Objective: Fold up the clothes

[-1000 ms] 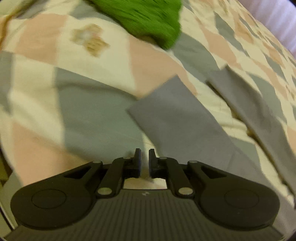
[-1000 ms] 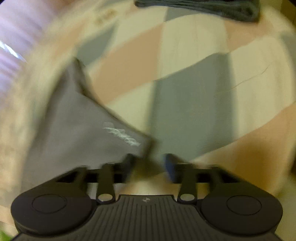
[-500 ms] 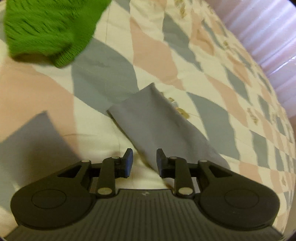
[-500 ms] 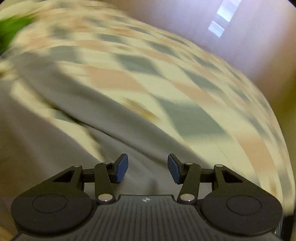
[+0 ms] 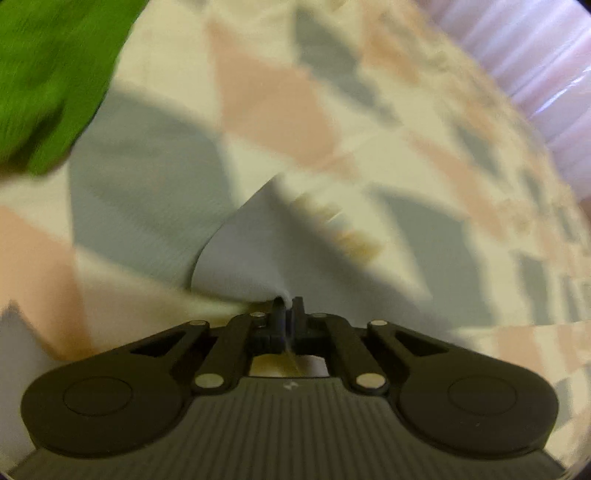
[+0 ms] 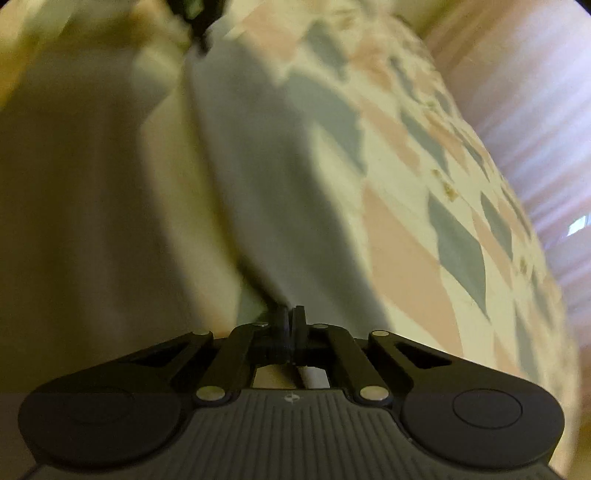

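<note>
A grey garment (image 5: 243,251) lies on the patterned bedspread (image 5: 277,96). My left gripper (image 5: 288,306) is shut on the near edge of one of its narrow ends, and the cloth rises in a peak to the pads. In the right wrist view the same grey garment (image 6: 280,192) stretches away as a long lifted band. My right gripper (image 6: 291,314) is shut on its near edge. At the far end of that band a dark shape, perhaps the other gripper (image 6: 201,27), shows blurred. Both views are smeared by motion.
A green knitted garment (image 5: 48,77) lies at the upper left of the left wrist view. Pale curtains (image 5: 546,70) hang beyond the bed's far side, and they also fill the right edge of the right wrist view as curtains (image 6: 535,129).
Both grippers stood open over the grey garment half a second ago; both have now closed on its edge. The right wrist view has swung round along the cloth.
</note>
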Demonstrator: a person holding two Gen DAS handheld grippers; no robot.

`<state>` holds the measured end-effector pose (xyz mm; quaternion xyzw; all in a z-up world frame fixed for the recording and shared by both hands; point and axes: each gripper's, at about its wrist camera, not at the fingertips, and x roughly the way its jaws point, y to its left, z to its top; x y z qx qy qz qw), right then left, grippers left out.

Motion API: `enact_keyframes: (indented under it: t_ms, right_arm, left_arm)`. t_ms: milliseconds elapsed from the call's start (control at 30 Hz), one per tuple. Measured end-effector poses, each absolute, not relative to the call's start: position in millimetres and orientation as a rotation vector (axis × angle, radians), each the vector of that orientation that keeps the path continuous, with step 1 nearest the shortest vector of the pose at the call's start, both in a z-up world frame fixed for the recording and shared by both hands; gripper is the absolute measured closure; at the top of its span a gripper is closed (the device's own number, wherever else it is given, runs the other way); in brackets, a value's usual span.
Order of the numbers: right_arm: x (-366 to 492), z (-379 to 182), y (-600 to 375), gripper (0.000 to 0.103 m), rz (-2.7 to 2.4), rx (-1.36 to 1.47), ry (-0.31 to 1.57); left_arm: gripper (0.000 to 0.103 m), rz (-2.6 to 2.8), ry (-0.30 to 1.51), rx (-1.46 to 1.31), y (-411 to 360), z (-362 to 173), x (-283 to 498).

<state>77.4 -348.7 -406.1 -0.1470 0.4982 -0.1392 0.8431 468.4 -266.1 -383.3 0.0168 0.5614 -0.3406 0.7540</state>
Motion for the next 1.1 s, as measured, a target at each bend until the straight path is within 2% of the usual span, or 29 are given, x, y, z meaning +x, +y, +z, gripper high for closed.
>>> enact_keyframes:
  t_ms: [133,167,200,233,267,333,400,433,567,667,767,833,867,900,1000,1033,1067,1100]
  right_arm:
    - [92.0,-360.2,-419.3,0.103,-0.475,-0.102,0.888]
    - [98.8,-353.4,-442.1,0.103,-0.555,-0.058,0.86]
    - [105.6,-346.7,-464.9,0.097,-0.635,-0.013,0.831]
    - [108.1,-344.3,-483.3,0.077,-0.694,0.057,0.825]
    - [110.5,-341.9,-501.6,0.064,-0.753,0.128,0.817]
    - [109.6,-336.9,-526.2,0.063,-0.842,0.255,0.779]
    - [93.9,-339.5,-521.9,0.057,-0.822,0.408,0.722]
    - [86.1,-340.8,-519.8,0.054,-0.81,0.484,0.693]
    - [47.7,-365.3,-495.6,0.053,-0.76,0.878,0.609]
    - [16.1,-390.7,-462.8,0.053,-0.743,1.2,0.527]
    - [-14.3,-413.6,-435.6,0.051,-0.789,1.446,0.395]
    - [-31.9,-429.7,-424.6,0.047,-0.845,1.596,0.278]
    - [-39.3,-438.2,-421.6,0.048,-0.88,1.67,0.211]
    - [-46.7,-446.6,-418.5,0.049,-0.915,1.742,0.141]
    - [-62.8,-465.1,-412.1,0.049,-1.027,1.876,-0.086]
    - [-65.2,-470.4,-411.2,0.053,-1.046,1.91,-0.161]
    - [-63.4,-473.2,-412.8,0.079,-1.051,1.923,-0.176]
    - [-59.4,-473.6,-415.5,0.095,-1.036,1.928,-0.172]
  left_arm:
    - [0.103,-0.86,1.11,-0.048,-313.9,-334.9,488.1]
    - [0.099,-0.883,1.091,-0.073,-331.4,-326.6,496.4]
    - [0.092,-0.893,1.077,-0.078,-350.3,-320.9,504.6]
    - [0.089,-0.894,1.065,-0.074,-364.7,-317.1,509.7]
    - [0.082,-0.888,1.055,-0.069,-372.5,-314.9,512.4]
    - [0.076,-0.879,1.052,-0.061,-378.3,-316.2,515.2]
    - [0.068,-0.85,1.097,-0.057,-371.9,-331.7,518.6]
    - [0.068,-0.827,1.126,-0.057,-366.9,-341.2,520.6]
    - [0.069,-0.73,1.321,-0.186,-350.3,-387.6,532.6]
    - [0.068,-0.697,1.392,-0.308,-350.5,-412.0,536.5]
    - [0.058,-0.667,1.416,-0.413,-355.0,-427.4,538.2]
    - [0.066,-0.644,1.424,-0.458,-359.5,-435.6,539.1]
    - [0.088,-0.661,1.405,-0.427,-363.3,-433.2,537.9]
    - [0.103,-0.678,1.386,-0.396,-367.2,-430.9,536.6]
    - [0.103,-0.788,1.254,-0.263,-374.6,-406.8,527.0]
    - [0.103,-0.829,1.202,-0.219,-376.2,-396.3,523.5]
    - [0.103,-0.871,1.153,-0.199,-376.4,-383.4,520.7]
    - [0.103,-0.924,1.092,-0.185,-375.2,-367.7,516.7]
